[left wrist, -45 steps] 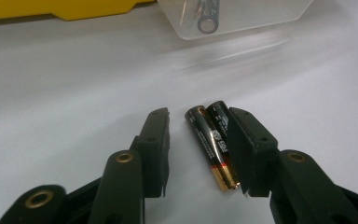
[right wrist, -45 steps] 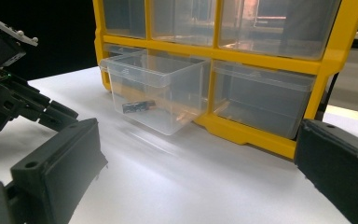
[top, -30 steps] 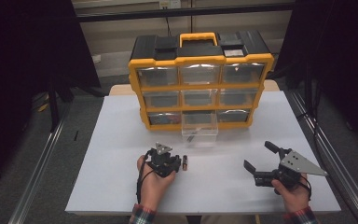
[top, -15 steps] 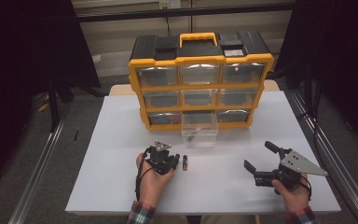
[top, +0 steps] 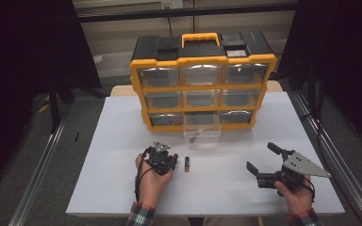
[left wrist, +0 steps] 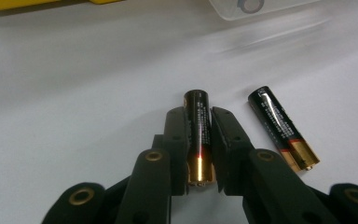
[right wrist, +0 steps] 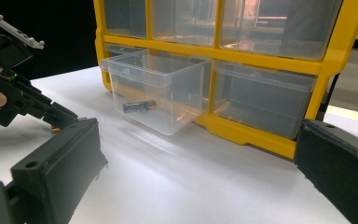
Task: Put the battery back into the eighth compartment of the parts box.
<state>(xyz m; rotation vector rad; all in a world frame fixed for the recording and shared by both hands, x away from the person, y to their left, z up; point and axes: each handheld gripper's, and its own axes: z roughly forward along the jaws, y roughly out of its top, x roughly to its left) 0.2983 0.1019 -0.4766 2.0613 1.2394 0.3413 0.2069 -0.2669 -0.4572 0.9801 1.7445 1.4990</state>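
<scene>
A black and gold battery point(left wrist: 199, 135) lies on the white table between the pads of my left gripper point(left wrist: 199, 116). Its jaws have just been closing and now press on both sides of it. A second battery point(left wrist: 282, 126) lies loose just to its right, the same battery point(top: 186, 163) showing beside my left gripper point(top: 162, 160) in the high view. My right gripper point(top: 260, 156) rests at the right with jaws wide open and nothing between them. In the right gripper view, my right gripper point(right wrist: 196, 158) faces an open clear drawer point(right wrist: 154, 88) with a small dark item point(right wrist: 139, 106) inside.
A yellow and black organizer point(top: 202, 80) with clear drawers stands at the back of the table point(top: 118, 141). Its bottom middle drawer point(top: 201, 129) is pulled out toward me. The left gripper point(right wrist: 28, 100) appears at the left of the right gripper view.
The left gripper's jaws have drawn slightly closer together around the battery. Both hands stay where they were, and the loose battery has not moved.
</scene>
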